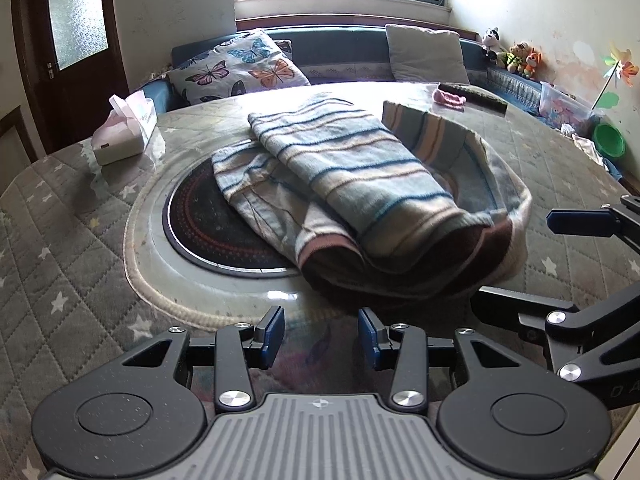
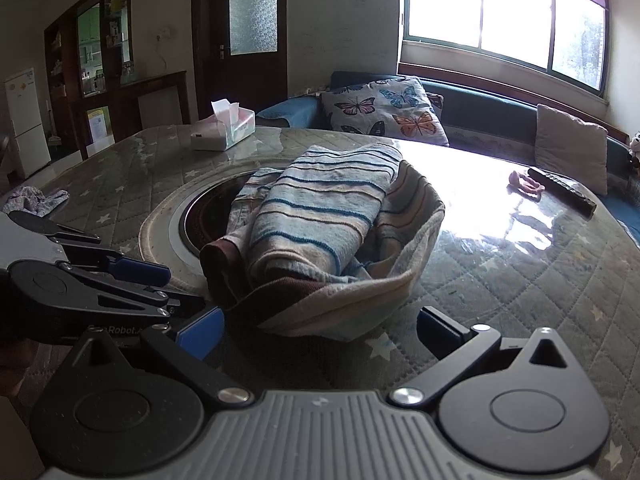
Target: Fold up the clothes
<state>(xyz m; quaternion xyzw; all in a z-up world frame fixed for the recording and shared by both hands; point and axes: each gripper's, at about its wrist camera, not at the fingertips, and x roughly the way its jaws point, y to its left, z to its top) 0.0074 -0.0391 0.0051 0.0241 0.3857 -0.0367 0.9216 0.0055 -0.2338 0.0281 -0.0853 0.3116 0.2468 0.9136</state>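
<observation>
A striped blue, beige and brown garment point(image 1: 360, 184) lies partly folded on the round glass-topped table point(image 1: 80, 240), covering part of a dark round hotplate point(image 1: 208, 220). It also shows in the right wrist view point(image 2: 320, 224). My left gripper point(image 1: 322, 334) is open and empty, just short of the garment's brown hem. My right gripper point(image 2: 320, 332) is open wide and empty, its fingers either side of the garment's near edge. The right gripper also shows at the right of the left wrist view point(image 1: 532, 264), and the left gripper at the left of the right wrist view point(image 2: 180, 300).
A tissue box point(image 1: 124, 132) stands at the table's far left. A pink cloth point(image 1: 450, 98) and a dark remote point(image 1: 474, 94) lie at the far side. A bench with a butterfly cushion point(image 1: 240, 66) runs behind. A grey rag point(image 2: 34, 198) lies at the left edge.
</observation>
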